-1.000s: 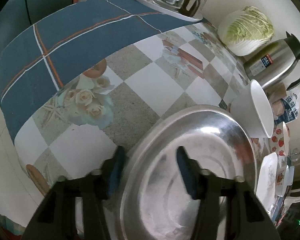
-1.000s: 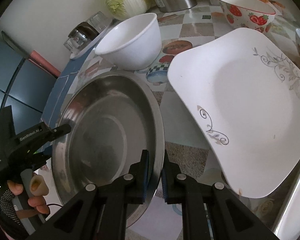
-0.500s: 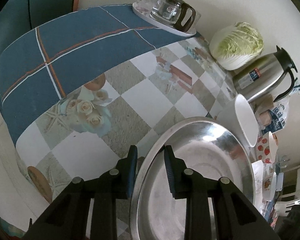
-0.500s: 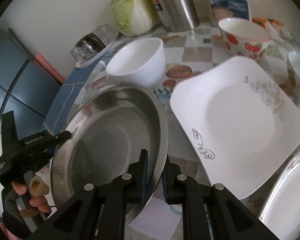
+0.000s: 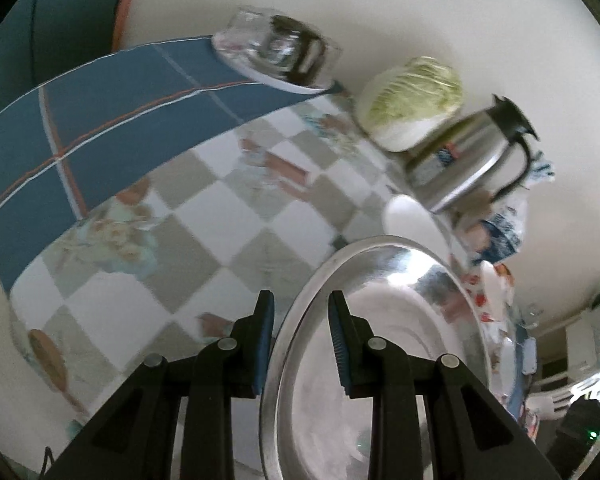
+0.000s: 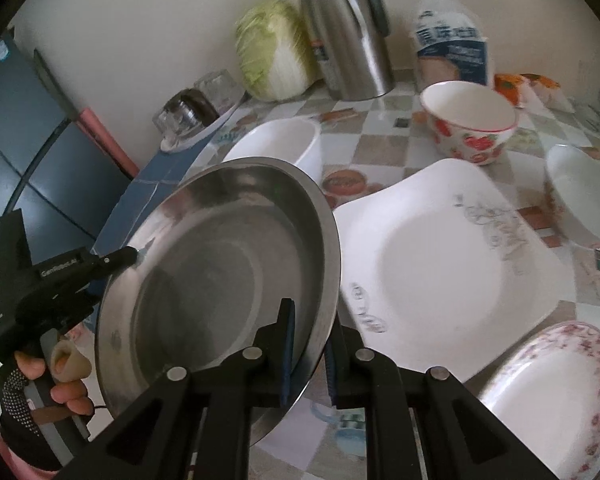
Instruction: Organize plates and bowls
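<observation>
A large steel plate (image 6: pixel 204 280) is held off the table between both grippers, tilted. My right gripper (image 6: pixel 309 354) is shut on its near right rim. My left gripper (image 5: pixel 300 338) is shut on its opposite rim, with the steel plate (image 5: pixel 388 344) filling the lower right of the left wrist view; that gripper also shows in the right wrist view (image 6: pixel 132 255). On the table are a square white plate (image 6: pixel 444 276), a floral plate (image 6: pixel 548 392), a white bowl (image 6: pixel 280 148), a strawberry bowl (image 6: pixel 468 124) and a small white bowl (image 6: pixel 580 196).
A cabbage (image 6: pixel 276 48), a steel thermos jug (image 6: pixel 344 28) and a bread bag (image 6: pixel 452 44) stand along the back wall. A tray with glassware (image 5: pixel 276 52) sits at the far left. A blue cloth (image 5: pixel 100 120) covers the table's left end.
Both grippers have lifted the steel plate off the table and tilted it. The left gripper closed on its rim. More of the table and the floral plate came into view.
</observation>
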Demonstrator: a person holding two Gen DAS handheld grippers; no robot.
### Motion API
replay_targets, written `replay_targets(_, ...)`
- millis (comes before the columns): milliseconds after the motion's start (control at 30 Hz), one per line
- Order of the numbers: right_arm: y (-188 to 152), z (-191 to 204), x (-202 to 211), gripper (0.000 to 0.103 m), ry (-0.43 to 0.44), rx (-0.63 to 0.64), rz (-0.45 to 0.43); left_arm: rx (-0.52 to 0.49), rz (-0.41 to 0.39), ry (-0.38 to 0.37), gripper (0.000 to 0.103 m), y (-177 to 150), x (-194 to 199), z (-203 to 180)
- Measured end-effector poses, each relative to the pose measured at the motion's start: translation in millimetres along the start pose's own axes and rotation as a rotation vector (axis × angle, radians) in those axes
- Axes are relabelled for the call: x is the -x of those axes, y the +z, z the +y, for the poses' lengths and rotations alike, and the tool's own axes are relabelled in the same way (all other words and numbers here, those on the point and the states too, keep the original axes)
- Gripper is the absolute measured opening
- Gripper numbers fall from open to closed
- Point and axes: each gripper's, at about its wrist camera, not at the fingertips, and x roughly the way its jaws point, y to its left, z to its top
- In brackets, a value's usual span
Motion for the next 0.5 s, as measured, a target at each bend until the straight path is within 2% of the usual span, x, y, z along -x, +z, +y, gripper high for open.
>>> replay_targets(333,1.8,-59.0,30.5,0.015,-0.013,-0.139,-0.054,-0.086,0.055,-0.076,0.028,-5.2,-18.8,-68.0)
replay_targets(500,1.7,-83.1,38.7,0.015,-0.011,-0.202,-0.076,-0.137,0.087,-0.074,0.028,-9.8,-32.8,-97.1)
